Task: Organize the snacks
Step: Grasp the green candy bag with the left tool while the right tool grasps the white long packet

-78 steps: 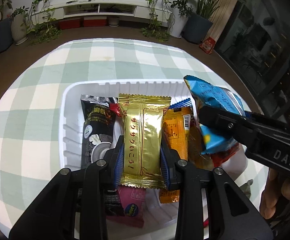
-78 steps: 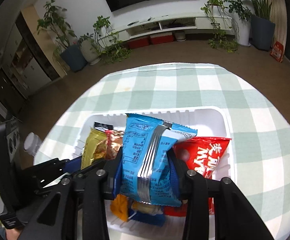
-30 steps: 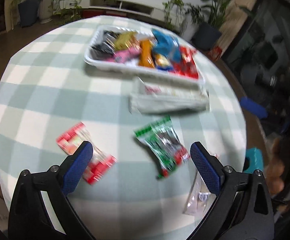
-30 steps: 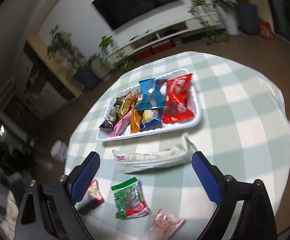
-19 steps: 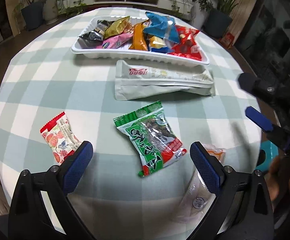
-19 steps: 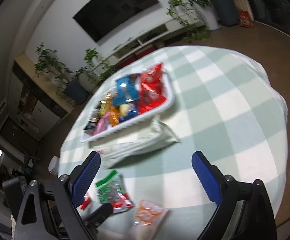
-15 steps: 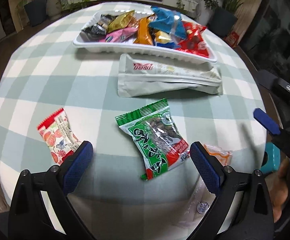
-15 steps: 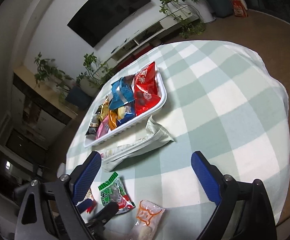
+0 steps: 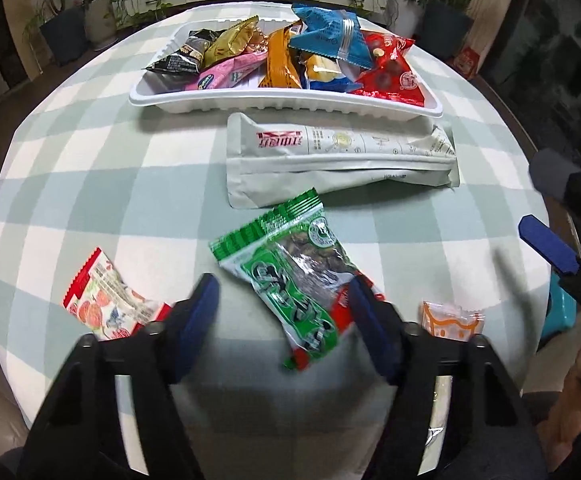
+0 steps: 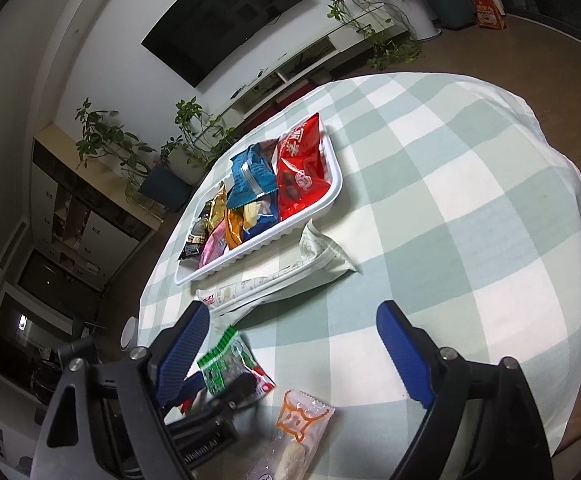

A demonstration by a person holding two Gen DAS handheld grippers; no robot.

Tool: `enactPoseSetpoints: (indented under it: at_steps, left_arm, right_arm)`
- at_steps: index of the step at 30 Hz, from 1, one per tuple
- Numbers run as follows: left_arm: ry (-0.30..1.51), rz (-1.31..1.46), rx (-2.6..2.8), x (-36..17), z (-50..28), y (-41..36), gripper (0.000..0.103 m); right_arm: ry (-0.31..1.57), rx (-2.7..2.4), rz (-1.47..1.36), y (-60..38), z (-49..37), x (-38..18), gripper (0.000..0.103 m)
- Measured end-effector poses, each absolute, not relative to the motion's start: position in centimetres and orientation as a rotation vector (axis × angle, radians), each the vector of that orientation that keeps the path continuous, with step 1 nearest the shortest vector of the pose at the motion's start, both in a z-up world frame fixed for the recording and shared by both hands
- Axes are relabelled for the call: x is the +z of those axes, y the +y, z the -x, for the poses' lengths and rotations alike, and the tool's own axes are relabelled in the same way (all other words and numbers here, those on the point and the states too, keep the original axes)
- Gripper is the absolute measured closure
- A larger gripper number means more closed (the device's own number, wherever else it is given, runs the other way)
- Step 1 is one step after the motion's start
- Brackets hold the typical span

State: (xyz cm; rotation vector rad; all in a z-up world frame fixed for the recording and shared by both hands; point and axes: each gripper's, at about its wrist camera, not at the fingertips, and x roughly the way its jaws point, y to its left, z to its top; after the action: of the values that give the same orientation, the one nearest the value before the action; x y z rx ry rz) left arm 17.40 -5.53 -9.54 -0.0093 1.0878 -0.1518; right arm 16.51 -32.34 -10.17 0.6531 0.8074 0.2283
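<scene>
Pickup stage: left gripper [image 9: 284, 312], half-open and empty, straddles green packet [image 9: 290, 280] below tray [image 9: 250, 102]; next, squeeze; right gripper [image 10: 292, 344] wide, empty

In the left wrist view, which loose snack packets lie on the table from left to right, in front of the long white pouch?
red strawberry-print packet → green packet, between the open fingers of the left gripper → clear packet with orange print

wall television [image 10: 226, 28], potted plants [image 9: 66, 20]
</scene>
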Motion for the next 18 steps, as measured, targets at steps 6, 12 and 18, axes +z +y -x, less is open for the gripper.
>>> enactPoseSetpoints:
  at_steps: [6, 12, 18]
  left_arm:
    - [1.066, 0.040, -0.189, -9.2, -17.2, -4.7, 0.080]
    - [1.061, 0.062, -0.237, -9.0, -16.8, -4.2, 0.085]
    - [1.058, 0.139, -0.283, -8.7, -15.7, -2.3, 0.088]
  right_arm:
    - [0.815, 0.228, -0.620, -32.0, -16.5, -10.3, 0.027]
    - [0.825, 0.231, -0.593, -31.6, -16.4, -10.3, 0.030]
    - [0.825, 0.228, -0.564, -31.4, -16.5, -10.3, 0.031]
